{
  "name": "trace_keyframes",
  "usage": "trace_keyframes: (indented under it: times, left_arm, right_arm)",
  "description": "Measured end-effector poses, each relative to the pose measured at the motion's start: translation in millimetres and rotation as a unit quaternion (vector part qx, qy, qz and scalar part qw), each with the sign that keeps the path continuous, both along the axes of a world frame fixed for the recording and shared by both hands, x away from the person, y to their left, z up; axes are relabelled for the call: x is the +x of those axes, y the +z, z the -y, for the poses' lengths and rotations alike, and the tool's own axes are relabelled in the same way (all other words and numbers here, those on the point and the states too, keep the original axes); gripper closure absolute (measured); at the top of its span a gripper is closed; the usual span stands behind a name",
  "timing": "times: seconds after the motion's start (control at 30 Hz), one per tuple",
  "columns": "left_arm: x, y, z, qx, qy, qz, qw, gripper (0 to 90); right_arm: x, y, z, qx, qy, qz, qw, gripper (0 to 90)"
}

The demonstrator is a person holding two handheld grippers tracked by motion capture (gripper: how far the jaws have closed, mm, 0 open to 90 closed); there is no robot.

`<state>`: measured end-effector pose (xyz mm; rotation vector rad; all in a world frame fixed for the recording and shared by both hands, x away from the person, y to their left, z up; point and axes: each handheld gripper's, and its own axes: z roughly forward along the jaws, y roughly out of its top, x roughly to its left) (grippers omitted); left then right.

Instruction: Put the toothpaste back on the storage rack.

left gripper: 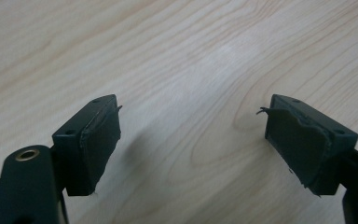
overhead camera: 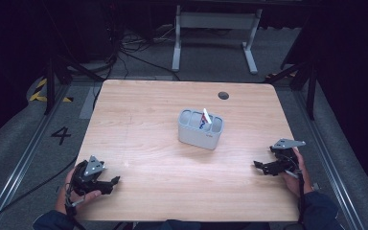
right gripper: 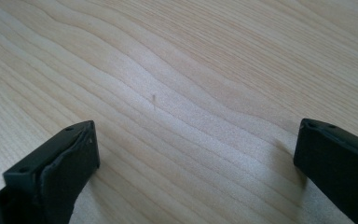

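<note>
A grey compartmented holder (overhead camera: 200, 128) stands near the middle of the wooden table (overhead camera: 148, 143), with a white, red and blue item (overhead camera: 205, 118) sticking up from one compartment. My left gripper (overhead camera: 112, 183) rests low at the table's front left corner, held by a hand, jaws apart. In the left gripper view the left gripper (left gripper: 191, 140) is open over bare wood. My right gripper (overhead camera: 261, 166) sits near the right edge, open, its tips pointing left. The right gripper (right gripper: 196, 154) in its own view has bare wood between its wide jaws.
A dark round hole (overhead camera: 223, 95) marks the table's far right. Beyond the table stand a white metal frame (overhead camera: 215, 33) and cables on the grey floor. Black and yellow tape (overhead camera: 40, 93) lies at the left.
</note>
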<state>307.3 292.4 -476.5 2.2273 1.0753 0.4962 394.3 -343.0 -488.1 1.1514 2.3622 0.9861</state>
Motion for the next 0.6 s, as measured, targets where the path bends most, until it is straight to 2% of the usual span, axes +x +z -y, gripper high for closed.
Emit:
trace_keyframes:
  times: [0.07,0.1,0.13,0.23,0.33,0.6]
  left_arm:
    - [-1.9,-3.2,-6.0,-0.026,0.016,-0.005,0.9995,17.2]
    - [-2.8,-3.4,-9.3,-0.03,0.022,-0.011,0.9992,17.1]
    - [-3.2,-5.1,-11.3,-0.04,0.029,-0.008,0.9987,17.1]
    - [-4.3,-5.1,-11.1,-0.04,0.039,-0.009,0.9984,16.8]
    - [-3.8,-4.4,-11.1,-0.035,0.036,-0.013,0.9987,16.0]
    - [-3.8,-4.7,-11.0,-0.036,0.036,-0.011,0.9986,15.9]
  right_arm:
    - [0.0,0.0,0.0,0.0,0.0,0.0,1.0,0.2]
    - [0.0,0.0,0.0,0.0,0.0,0.0,1.0,0.1]
    - [0.1,0.0,0.0,0.0,0.0,0.0,1.0,0.1]
    - [0.1,0.0,0.1,0.0,0.001,0.0,1.0,0.1]
    - [0.0,-0.1,0.1,0.0,0.001,0.0,1.0,0.1]
    - [-0.3,-0.1,0.0,0.0,0.0,0.0,1.0,0.1]
